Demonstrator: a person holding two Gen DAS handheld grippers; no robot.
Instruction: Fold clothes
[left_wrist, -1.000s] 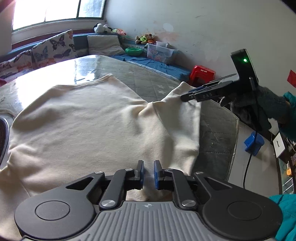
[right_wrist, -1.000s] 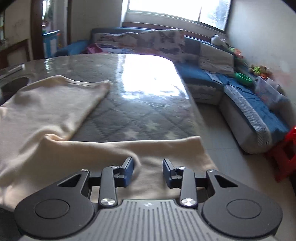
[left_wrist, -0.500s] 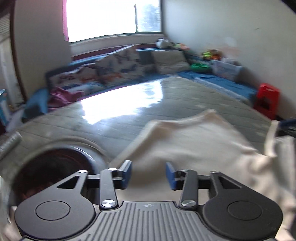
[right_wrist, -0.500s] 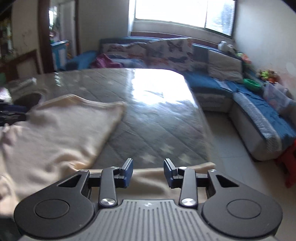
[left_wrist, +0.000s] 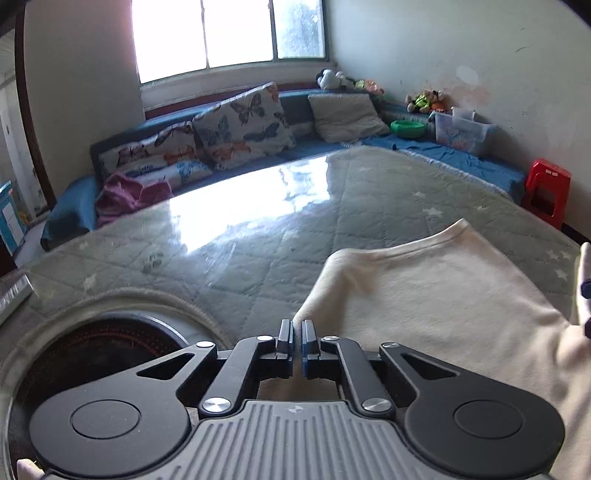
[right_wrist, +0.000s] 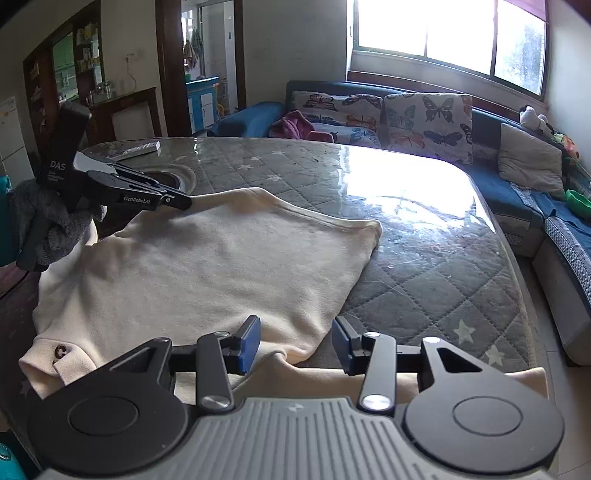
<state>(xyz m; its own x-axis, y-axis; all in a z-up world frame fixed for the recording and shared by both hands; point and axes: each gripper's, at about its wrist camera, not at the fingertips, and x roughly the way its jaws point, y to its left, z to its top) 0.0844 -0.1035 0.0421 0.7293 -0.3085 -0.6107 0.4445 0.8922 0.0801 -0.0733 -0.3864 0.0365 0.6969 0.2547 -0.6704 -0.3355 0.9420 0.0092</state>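
Left tongs (left_wrist: 297, 334) shut; right tongs (right_wrist: 295, 341) apparently opening.

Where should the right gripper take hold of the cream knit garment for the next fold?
Probably the folded corner of the cream knit garment lying just ahead of the right gripper, approached from the near table edge. That corner forms a raised double layer at the quilted grey table cover, so the opening jaws, with nothing pinched yet, could straddle it. The left gripper is shut at the far side.
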